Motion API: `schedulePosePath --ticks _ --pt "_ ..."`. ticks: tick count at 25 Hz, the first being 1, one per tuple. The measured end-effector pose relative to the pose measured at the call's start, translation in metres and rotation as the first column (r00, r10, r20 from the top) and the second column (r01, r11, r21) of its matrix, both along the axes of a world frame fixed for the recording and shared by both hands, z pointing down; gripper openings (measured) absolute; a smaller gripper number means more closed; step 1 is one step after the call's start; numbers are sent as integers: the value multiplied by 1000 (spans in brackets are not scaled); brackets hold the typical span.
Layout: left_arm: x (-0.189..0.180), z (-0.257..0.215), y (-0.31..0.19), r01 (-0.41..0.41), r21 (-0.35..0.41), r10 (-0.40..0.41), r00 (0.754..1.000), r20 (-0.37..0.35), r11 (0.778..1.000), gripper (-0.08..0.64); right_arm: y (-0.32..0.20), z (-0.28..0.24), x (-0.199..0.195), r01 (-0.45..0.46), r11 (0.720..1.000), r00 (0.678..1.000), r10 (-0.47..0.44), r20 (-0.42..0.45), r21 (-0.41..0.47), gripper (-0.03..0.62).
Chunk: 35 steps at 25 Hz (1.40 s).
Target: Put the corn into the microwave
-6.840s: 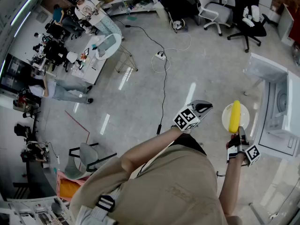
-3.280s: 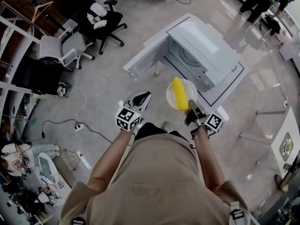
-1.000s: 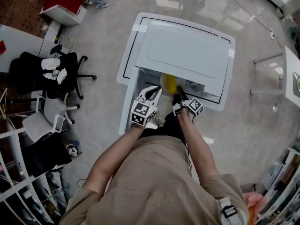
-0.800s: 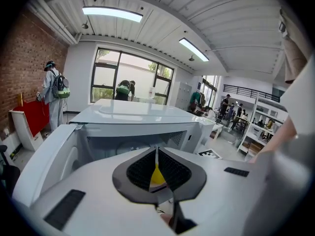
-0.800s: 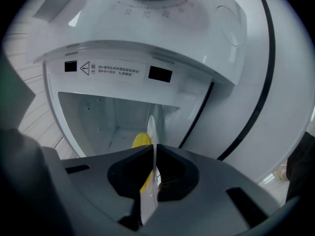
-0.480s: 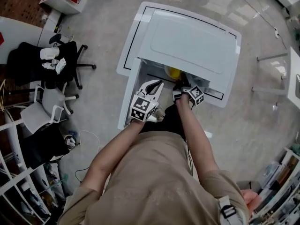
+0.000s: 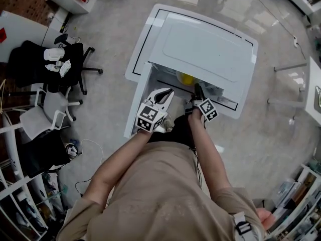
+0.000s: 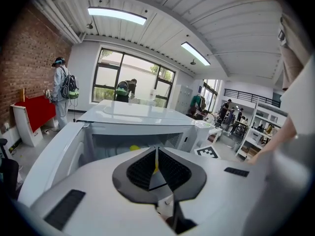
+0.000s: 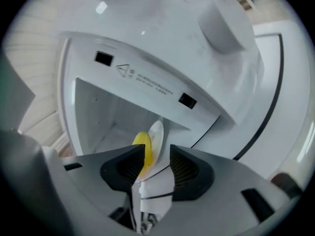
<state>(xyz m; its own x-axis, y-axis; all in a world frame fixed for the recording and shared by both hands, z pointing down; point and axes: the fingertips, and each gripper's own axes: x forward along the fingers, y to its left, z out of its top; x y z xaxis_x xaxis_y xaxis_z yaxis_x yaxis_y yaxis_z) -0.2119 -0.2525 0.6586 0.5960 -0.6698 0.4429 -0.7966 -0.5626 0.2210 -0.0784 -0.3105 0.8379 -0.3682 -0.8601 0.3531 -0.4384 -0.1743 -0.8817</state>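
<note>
Open microwave (image 7: 200,49), corn (image 9: 141,146) on plate (image 9: 156,131) inside, right gripper (image 9: 157,152) just opening, plate rim loose between jaws, left gripper (image 8: 156,150) clenched empty.

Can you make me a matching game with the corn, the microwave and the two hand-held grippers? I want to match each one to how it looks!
1 corn
2 microwave
3 left hand-held gripper
4 right hand-held gripper

a jaws apart
b door open
c yellow, inside the microwave
d jaws together

Pairs: 1-c, 2-b, 3-d, 4-a.
The right one's jaws have just been opening. The plate edge shows in the gap, not pressed.
</note>
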Motion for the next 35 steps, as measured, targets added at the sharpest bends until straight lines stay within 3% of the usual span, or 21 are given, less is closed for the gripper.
schedulePosePath --ticks 1,2,3,5,6,7,8,11,19,26,35 --pt "0 -2 0 -3 2 3 1000 -2 1000 6 7 0 -3 67 997 991 -63 -119 30 159" --pt "1 -4 0 -6 3 6 1000 -4 1000 6 13 -1 -11 170 984 949 -147 -279 59 216" --pt "0 -6 1 -9 4 9 1000 -5 1000 6 18 -2 -22 292 953 859 -228 -458 74 267" --pt "0 -7 2 -15 2 15 1000 -6 1000 6 23 -4 -44 472 881 624 -303 -721 39 289" --pt "-1 -6 3 -19 -1 19 1000 -4 1000 6 23 -1 -49 503 864 546 -310 -778 9 295" --pt "0 -5 5 -23 -4 23 1000 0 1000 6 21 3 -51 506 863 508 -313 -802 -16 296" --pt "0 -4 6 -27 -7 27 1000 6 1000 6 18 8 -51 494 869 497 -314 -809 -34 297" --pt "2 -2 7 -40 -16 41 999 21 999 6 5 17 -47 459 886 503 -313 -806 -58 298" --pt "-12 -7 10 -39 -26 40 998 39 999 6 -15 22 -55 454 887 486 -327 -811 -85 296" --pt "-12 -16 20 -64 -21 65 997 32 998 6 -40 12 -55 457 881 399 -327 -856 -123 296" --pt "-22 -25 24 -42 -3 42 999 20 999 6 -55 6 -57 511 842 340 -383 -859 -174 296"
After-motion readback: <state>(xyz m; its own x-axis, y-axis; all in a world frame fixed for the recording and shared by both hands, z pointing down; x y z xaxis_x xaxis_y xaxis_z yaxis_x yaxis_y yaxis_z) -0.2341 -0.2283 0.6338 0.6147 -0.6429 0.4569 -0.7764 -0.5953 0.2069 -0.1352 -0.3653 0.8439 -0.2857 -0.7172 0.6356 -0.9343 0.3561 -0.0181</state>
